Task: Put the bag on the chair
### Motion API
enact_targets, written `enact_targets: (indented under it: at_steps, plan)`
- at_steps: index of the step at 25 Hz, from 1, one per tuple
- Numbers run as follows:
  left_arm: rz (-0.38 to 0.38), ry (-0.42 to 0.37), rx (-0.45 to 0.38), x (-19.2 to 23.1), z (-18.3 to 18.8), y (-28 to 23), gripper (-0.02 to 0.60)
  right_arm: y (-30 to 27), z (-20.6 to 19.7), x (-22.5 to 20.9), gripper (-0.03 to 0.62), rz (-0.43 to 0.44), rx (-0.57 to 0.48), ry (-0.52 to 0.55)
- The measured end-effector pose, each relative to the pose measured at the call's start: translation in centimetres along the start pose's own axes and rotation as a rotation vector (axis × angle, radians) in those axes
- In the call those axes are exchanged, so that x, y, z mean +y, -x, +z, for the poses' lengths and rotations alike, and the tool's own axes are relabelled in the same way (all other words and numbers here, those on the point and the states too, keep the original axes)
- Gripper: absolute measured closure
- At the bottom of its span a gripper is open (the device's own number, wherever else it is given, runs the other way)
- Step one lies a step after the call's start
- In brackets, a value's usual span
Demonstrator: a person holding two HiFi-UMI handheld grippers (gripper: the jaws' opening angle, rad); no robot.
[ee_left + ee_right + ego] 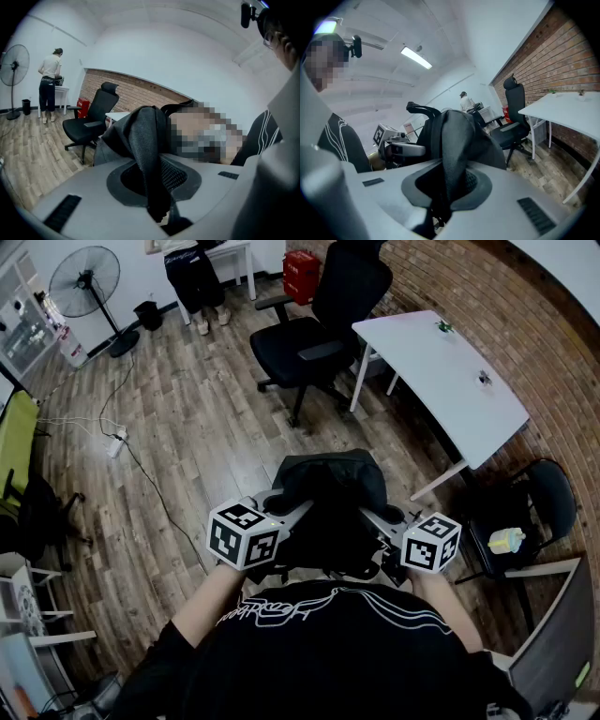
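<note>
One black bag (pixel 330 486), held aloft over the wooden floor (pixel 187 427), well apart from the black office chair (pixel 314 338). Left tongs (pixel 152 185) pinching a fabric strap (pixel 147 140) of the bag; right tongs (pixel 446 187) pinching a strap likewise.

I'm standing in what's looking like an office: a black swivel chair (pixel 314 329) is sitting by a white desk (pixel 441 381) along a brick wall (pixel 469 287), a fan (pixel 84 282) is standing on the wood floor (pixel 187 427), and someone (pixel 192 277) is standing at a far table (pixel 234 251).
</note>
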State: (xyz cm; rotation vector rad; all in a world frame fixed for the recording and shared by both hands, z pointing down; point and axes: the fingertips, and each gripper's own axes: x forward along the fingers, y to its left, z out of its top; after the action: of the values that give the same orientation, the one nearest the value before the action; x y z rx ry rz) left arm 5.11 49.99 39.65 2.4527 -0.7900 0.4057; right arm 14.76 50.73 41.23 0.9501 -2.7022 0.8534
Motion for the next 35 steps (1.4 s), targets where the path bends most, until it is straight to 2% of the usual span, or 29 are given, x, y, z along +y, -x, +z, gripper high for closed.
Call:
enact_targets:
  at_steps: [21,29,35]
  plan:
    - [-0.013,0.022,-0.017,6.8,-1.0,5.7,0.497,-7.7,-0.1,4.1,0.559,0.003,0.026,0.024]
    - [0.035,0.004,-0.027,10.4,0.8,4.4,0.497,-11.1,1.8,1.3,0.559,0.039,0.004,0.023]
    - [0.065,0.041,-0.012,14.9,3.6,2.2,0.497,-15.0,4.8,-2.3,0.559,0.075,0.031,0.002]
